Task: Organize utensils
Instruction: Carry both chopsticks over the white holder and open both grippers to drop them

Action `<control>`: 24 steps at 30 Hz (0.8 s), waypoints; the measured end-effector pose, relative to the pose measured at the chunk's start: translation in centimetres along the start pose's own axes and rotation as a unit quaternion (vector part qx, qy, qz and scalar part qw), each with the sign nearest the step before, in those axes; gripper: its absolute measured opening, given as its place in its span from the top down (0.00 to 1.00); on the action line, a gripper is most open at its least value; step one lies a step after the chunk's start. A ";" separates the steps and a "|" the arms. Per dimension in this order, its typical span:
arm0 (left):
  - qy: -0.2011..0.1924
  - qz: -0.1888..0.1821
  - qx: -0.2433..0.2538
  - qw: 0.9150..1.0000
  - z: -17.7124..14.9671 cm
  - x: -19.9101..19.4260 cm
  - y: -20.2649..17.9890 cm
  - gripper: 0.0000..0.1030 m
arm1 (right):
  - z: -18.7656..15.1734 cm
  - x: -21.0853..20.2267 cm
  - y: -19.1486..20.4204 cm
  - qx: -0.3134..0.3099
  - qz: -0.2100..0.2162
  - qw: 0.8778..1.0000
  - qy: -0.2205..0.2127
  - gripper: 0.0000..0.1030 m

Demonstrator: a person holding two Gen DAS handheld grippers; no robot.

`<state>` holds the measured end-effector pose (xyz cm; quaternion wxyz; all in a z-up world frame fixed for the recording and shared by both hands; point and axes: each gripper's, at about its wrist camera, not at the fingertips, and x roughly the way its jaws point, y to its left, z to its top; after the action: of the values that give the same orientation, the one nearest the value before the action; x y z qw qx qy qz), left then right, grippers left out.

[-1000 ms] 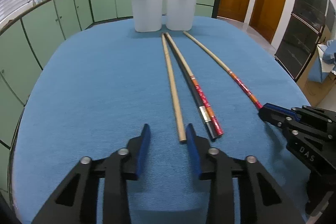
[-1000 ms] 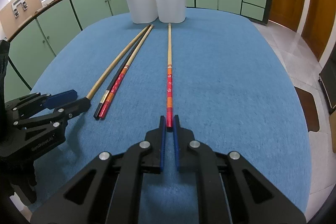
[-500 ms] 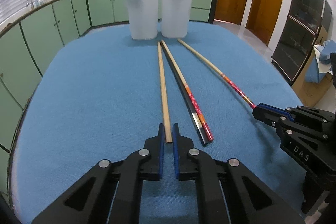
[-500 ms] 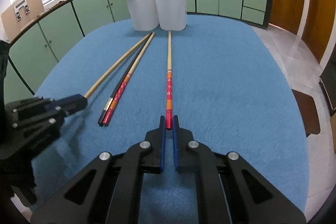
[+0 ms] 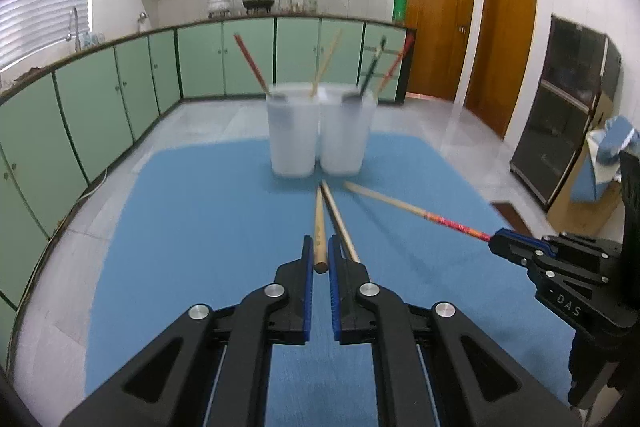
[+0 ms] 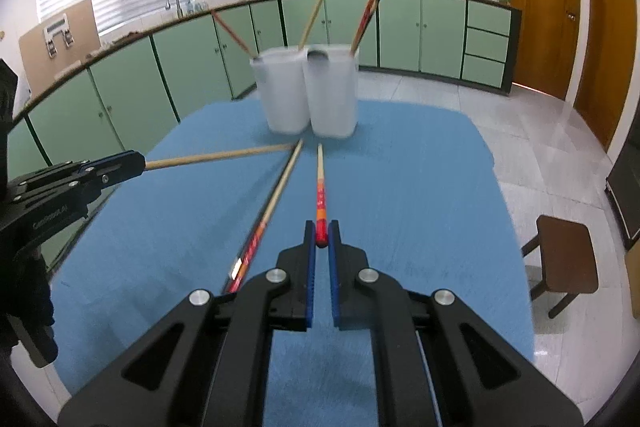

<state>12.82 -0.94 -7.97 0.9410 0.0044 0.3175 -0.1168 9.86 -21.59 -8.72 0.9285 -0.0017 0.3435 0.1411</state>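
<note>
My left gripper [image 5: 319, 259] is shut on the near end of a plain wooden chopstick [image 5: 319, 227] and holds it lifted, tip toward two white cups [image 5: 294, 131]. My right gripper [image 6: 321, 241] is shut on the red end of a red-patterned chopstick [image 6: 320, 195], also lifted, pointing at the cups [image 6: 332, 95]. In the left wrist view the right gripper [image 5: 500, 241] holds that chopstick [image 5: 400, 205]. In the right wrist view the left gripper [image 6: 132, 163] holds the wooden one [image 6: 220, 157]. A dark and a red-ended chopstick [image 6: 272, 203] lie together on the blue cloth [image 6: 420, 187].
Both cups hold several chopsticks [image 5: 250, 61] that lean outward. The cups stand at the far edge of the blue-covered table [image 5: 180, 227]. A brown stool [image 6: 566, 259] stands right of the table. Green cabinets [image 5: 100, 99] line the walls.
Both grippers have lifted their chopsticks' near ends off the cloth and tilted upward. The left gripper, open a second ago, shut on the wooden chopstick. The pair on the cloth stayed.
</note>
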 end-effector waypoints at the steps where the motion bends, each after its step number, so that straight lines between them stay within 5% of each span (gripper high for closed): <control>1: -0.010 0.000 0.001 1.000 0.7 -0.3 0.2 0.93 | 0.8 -0.5 -0.2 0.002 0.004 1.000 -0.006 0.95; 13: -0.073 -0.019 0.009 0.997 7.4 -1.8 1.4 0.93 | 9.2 -3.9 -1.1 -0.013 0.048 0.997 -0.055 0.95; 24: -0.086 -0.048 0.025 0.995 12.3 -1.4 1.5 0.94 | 17.2 -4.3 -0.9 -0.048 0.072 0.994 -0.061 0.95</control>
<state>19.46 -0.16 2.60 0.9576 0.0026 0.2326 -0.1697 17.94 -21.86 7.03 0.9340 -0.0131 0.2780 0.2238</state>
